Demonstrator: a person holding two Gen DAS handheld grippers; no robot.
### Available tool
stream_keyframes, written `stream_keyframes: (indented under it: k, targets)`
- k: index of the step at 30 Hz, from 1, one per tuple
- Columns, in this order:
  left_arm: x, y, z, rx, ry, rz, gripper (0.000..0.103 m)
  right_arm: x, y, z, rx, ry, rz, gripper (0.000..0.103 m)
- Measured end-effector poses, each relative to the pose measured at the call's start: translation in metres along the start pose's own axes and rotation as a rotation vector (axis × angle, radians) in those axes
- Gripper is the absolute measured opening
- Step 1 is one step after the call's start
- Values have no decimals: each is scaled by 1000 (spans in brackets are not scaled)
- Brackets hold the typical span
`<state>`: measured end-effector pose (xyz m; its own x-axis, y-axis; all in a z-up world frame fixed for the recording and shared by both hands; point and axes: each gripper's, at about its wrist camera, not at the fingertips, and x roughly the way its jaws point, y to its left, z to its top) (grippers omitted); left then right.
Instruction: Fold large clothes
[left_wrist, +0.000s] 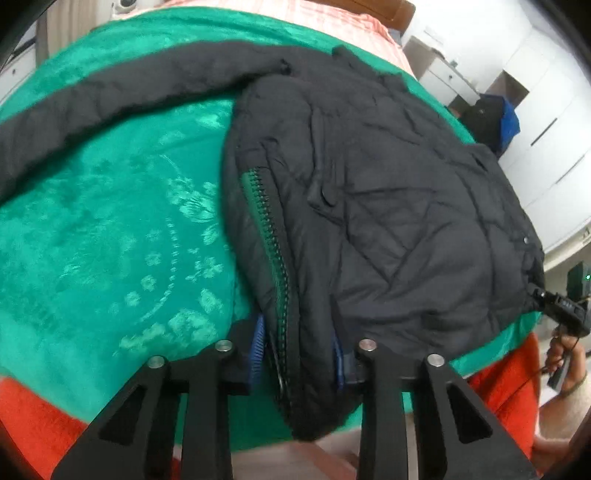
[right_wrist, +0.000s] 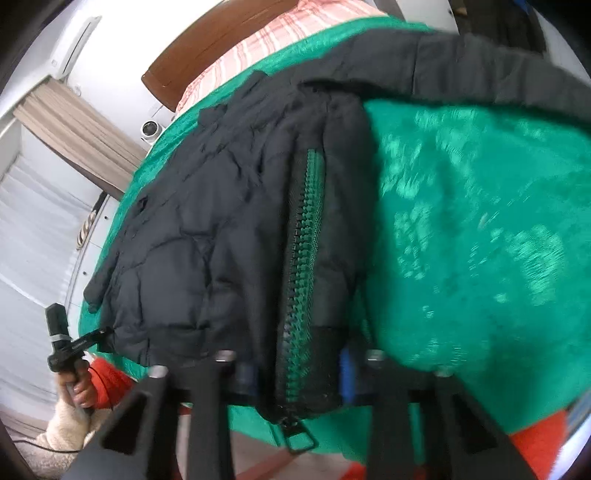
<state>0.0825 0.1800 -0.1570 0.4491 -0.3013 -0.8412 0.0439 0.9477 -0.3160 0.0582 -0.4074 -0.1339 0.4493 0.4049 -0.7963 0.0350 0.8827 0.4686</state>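
Note:
A black quilted jacket (left_wrist: 388, 206) lies on a green blanket (left_wrist: 110, 229) spread over the bed. Its green zipper (left_wrist: 275, 254) runs along the folded front edge toward me. One sleeve (left_wrist: 122, 96) stretches out to the far left. My left gripper (left_wrist: 299, 350) is shut on the jacket's hem corner beside the zipper. In the right wrist view the jacket (right_wrist: 207, 236) fills the left half and its zipper (right_wrist: 303, 266) runs down the middle. My right gripper (right_wrist: 295, 373) is shut on the hem at the zipper end, and the zipper pull (right_wrist: 299, 439) hangs below it.
An orange cloth (left_wrist: 33, 417) hangs under the blanket at the bed's near edge. A pink plaid sheet (right_wrist: 266, 33) and a wooden headboard (right_wrist: 184, 62) lie at the far end. White cabinets (left_wrist: 546, 122) stand on the right. The other gripper (left_wrist: 561, 314) shows at the jacket's right corner.

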Motion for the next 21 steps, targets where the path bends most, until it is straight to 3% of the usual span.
stream_keyframes:
  k: [2,5,8,10,12,13,14,15,16,19,21]
  targets:
    - [-14,-5,-5,25,-6,-6,20,-26,6,-1,-15,-11,33,22]
    - [-20,-5,-19,40,14,-3,20,-38,8,-5,-54,12,-3,22]
    - [-9,-2,-26,67,26,36,23,-7,-5,-24,-7,76,-61,23]
    - [-7,-3,-27,91,25,75,31,12,-4,-24,-2,72,-92,27]
    - [-12,-6,-22,119,3,116,41,13,6,-25,-34,35,-157,49]
    - [-20,-6,-21,131,-22,146,55,11,11,-26,-44,17,-188,58]
    - [-27,-7,-20,132,-49,165,63,4,16,-25,-53,-26,-235,76]
    - [-36,-8,-23,124,-91,176,78,-5,22,-28,-56,-69,-271,86]
    - [-49,-4,-22,100,-146,183,86,-15,31,-30,-56,-126,-312,87]
    - [-76,11,-11,-4,-296,233,99,-48,44,-33,-64,-326,-423,92]
    - [-81,23,3,-74,-385,288,101,-58,55,-37,-79,-429,-457,100]
